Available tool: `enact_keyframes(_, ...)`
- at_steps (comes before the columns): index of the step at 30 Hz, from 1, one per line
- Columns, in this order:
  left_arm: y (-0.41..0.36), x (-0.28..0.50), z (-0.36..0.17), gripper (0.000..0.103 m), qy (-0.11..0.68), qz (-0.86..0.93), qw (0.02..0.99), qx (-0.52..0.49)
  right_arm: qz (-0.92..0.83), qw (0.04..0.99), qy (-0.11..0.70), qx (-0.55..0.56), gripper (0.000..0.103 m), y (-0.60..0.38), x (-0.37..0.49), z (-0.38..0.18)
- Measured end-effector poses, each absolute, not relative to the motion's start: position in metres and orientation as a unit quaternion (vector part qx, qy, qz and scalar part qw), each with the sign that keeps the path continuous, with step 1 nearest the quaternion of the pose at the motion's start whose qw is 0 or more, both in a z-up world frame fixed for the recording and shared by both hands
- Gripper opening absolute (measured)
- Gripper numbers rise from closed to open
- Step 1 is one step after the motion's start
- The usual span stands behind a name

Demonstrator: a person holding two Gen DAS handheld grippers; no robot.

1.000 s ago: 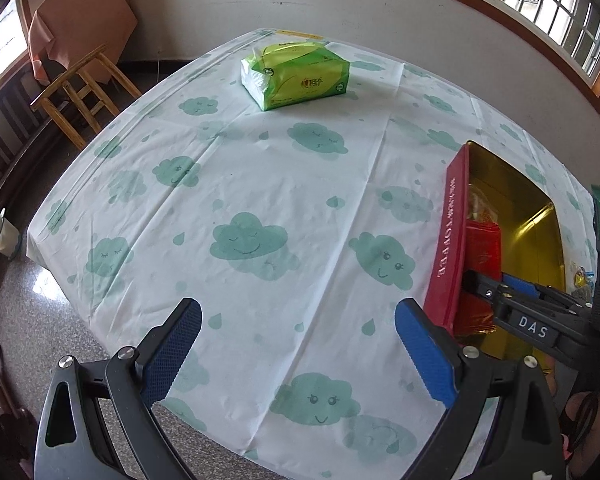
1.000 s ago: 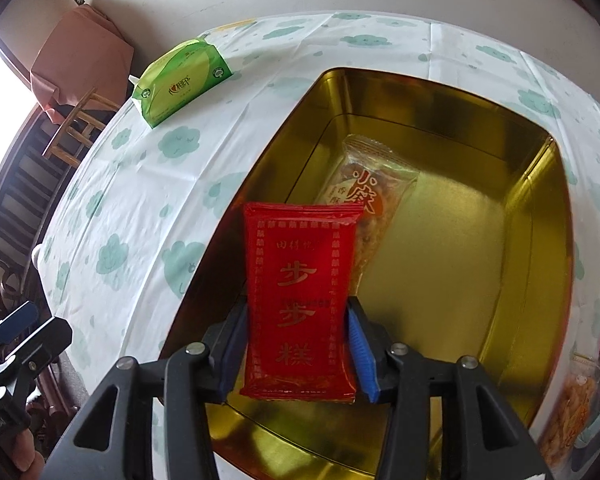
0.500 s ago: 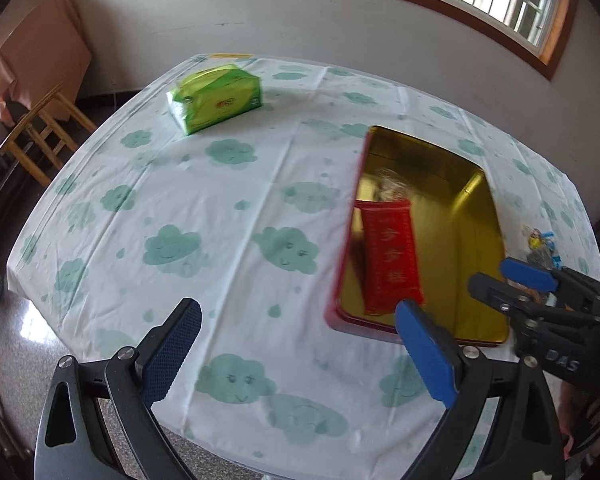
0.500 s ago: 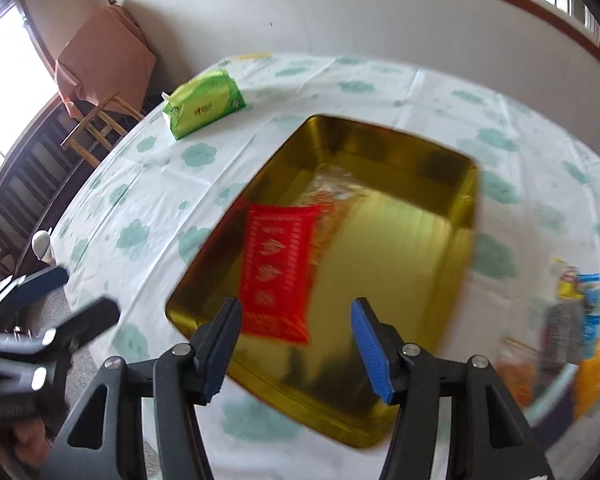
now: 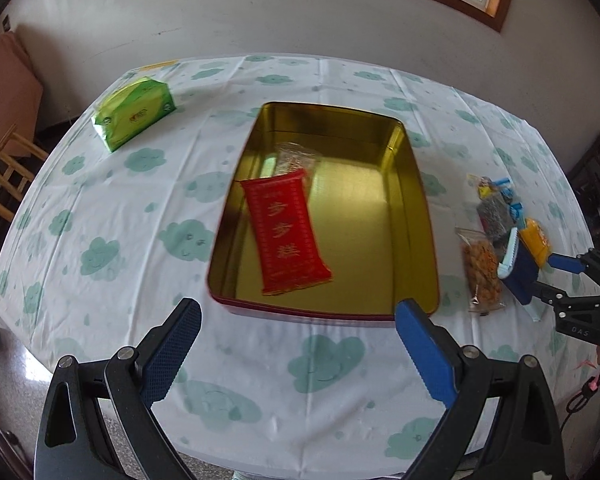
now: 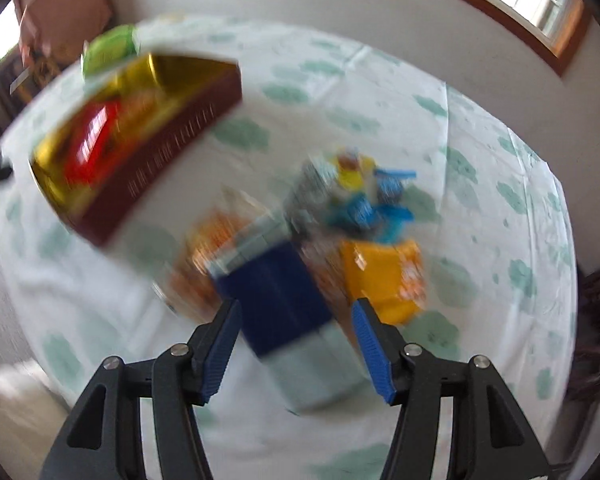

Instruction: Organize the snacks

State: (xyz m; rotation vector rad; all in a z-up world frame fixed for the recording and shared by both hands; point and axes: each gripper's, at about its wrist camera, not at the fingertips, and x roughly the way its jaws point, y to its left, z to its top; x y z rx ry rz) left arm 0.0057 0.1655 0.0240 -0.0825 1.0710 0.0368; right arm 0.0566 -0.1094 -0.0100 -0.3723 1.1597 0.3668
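Change is clear at the tin (image 5: 416, 216): one second ago the right gripper (image 6: 296, 344) pinched the red packet (image 5: 286, 236) above the golden floor, and half a second ago its fingers were already spread and backing away. Now the red packet lies flat inside the tin, on the left half, with its far end on or just beside a clear packet (image 5: 296, 158) that was there before. So one more snack is put away, and I judge that the next pick has started. The right gripper has swung to the pile of loose snacks (image 5: 496, 216) on the tablecloth (image 5: 340, 360), to the right of the tin. Its jaws stand spread on both sides of a dark blue packet (image 6: 276, 300), which sits between the two blue pads but is not yet squeezed, as far as the blurred right wrist view lets me tell. Beside it are an orange-yellow packet (image 6: 384, 276) and a clear bag of brown snacks (image 5: 482, 268), the bag partly under the blue one. The left gripper (image 5: 298, 340) hangs open and empty over the near edge of the table, and it pulled back and rose, so its view now shows the whole tin. A green tissue pack (image 5: 134, 114) stays at the far left corner. Most of the pile remains outside, so the task looks to me still in its early part.
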Motion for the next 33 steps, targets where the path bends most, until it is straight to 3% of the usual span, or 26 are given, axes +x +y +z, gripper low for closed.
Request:
enact_keyframes(17,0.120,0.013,0.016,0.096,0.532,-0.002,0.846,-0.007,0.220,0.778,0.559,-0.183,0.063,-0.100,0.049,-0.048)
enact_keyframes(22,0.102,0.019,0.014,0.096,0.538,-0.016,0.842,-0.007,0.203,0.789,0.569,-0.115,0.054,-0.116,0.040,-0.047)
enact_keyframes(33,0.023,0.039,0.012,0.096,0.528,-0.068,0.846,0.028,0.150,0.810,0.564,-0.061,0.052,-0.147,0.015,-0.047)
